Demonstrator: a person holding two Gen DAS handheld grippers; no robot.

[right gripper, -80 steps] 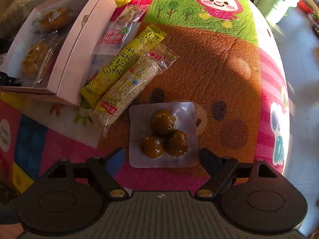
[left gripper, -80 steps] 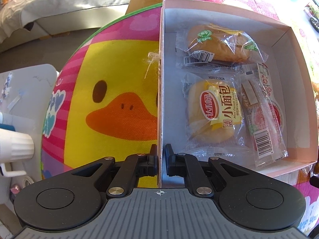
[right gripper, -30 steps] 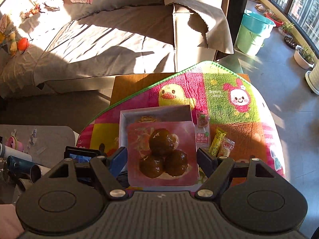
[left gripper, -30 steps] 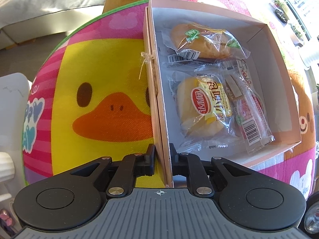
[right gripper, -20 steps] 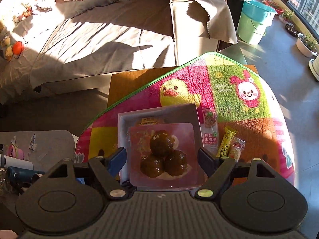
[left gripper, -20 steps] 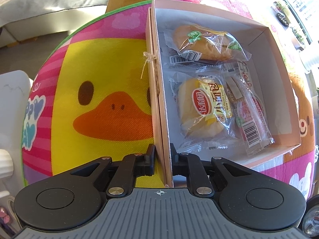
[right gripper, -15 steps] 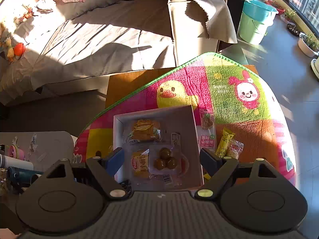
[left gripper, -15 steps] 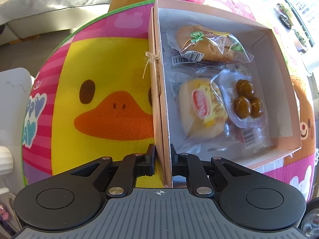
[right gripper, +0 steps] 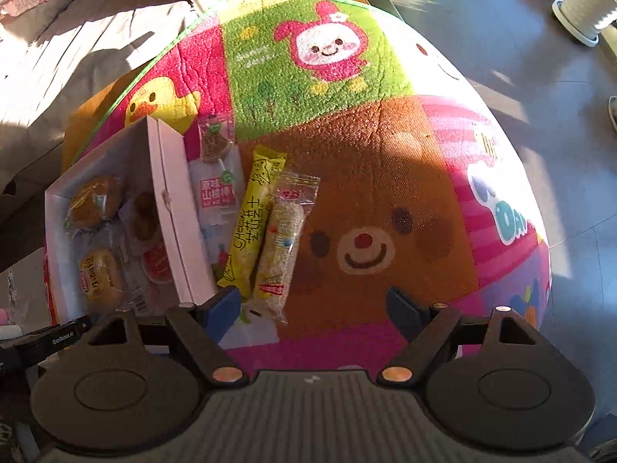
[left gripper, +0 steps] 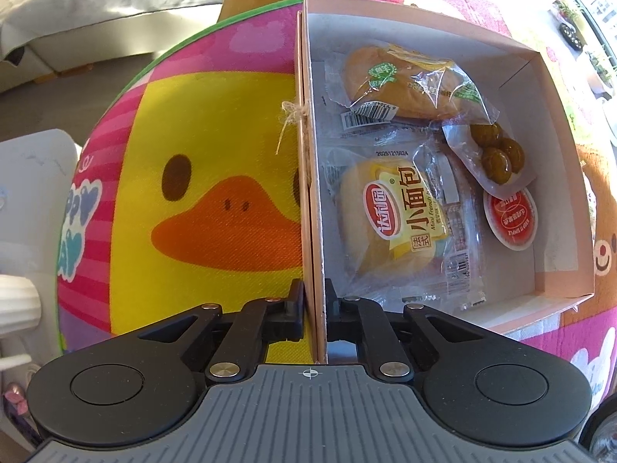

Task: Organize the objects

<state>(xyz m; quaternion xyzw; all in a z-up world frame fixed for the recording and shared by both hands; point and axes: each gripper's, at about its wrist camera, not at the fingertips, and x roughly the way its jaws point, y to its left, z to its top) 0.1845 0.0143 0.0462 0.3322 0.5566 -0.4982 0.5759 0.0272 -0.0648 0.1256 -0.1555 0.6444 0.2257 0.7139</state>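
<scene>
My left gripper [left gripper: 315,310] is shut on the near left wall of the pink cardboard box [left gripper: 311,177]. Inside lie a bread pack [left gripper: 408,85], a small bun pack [left gripper: 397,216], a red-label pack [left gripper: 511,218] and the clear pack of three dark balls [left gripper: 497,154], which rests on top at the right. My right gripper [right gripper: 314,303] is open and empty above the mat, right of the box [right gripper: 169,208]. Beside the box lie a white hawthorn pack [right gripper: 218,193], a yellow cheese stick [right gripper: 254,216] and a clear rice bar [right gripper: 285,239].
A cartoon mat [right gripper: 385,193] with duck, rabbit and bear panels covers the round-looking table. A sofa [right gripper: 77,38] stands behind it. Plant pots [right gripper: 582,4] stand on the floor at the far right. White items [left gripper: 23,231] sit left of the table.
My right gripper carried the pack of dark balls over the box and let it go; it now lies inside. The right gripper then moved down and right, toward the snacks on the mat.
</scene>
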